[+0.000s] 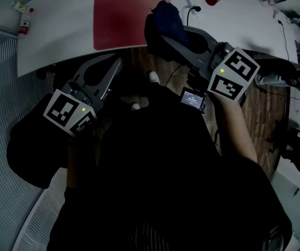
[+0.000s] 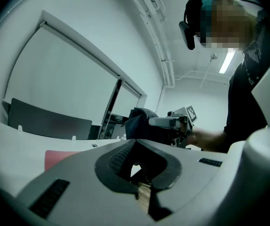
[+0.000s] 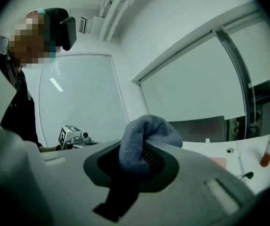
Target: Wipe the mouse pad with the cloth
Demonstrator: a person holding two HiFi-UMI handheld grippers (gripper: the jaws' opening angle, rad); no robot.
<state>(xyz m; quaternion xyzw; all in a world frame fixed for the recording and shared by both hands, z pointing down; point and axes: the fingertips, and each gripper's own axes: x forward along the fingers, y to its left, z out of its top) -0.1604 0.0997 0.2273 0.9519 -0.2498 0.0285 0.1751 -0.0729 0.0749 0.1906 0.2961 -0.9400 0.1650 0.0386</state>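
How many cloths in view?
1. A dark cloth bunched in the right gripper's shut jaws, by the red mouse pad's right edge. More may be hidden behind the person.

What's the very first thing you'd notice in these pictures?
The big red mouse pad jumps out, lying flat on the white table at the top of the head view. Right beside its right edge, the right gripper is shut on a bunched dark blue cloth. The left gripper is lower down on the left, shut and empty.
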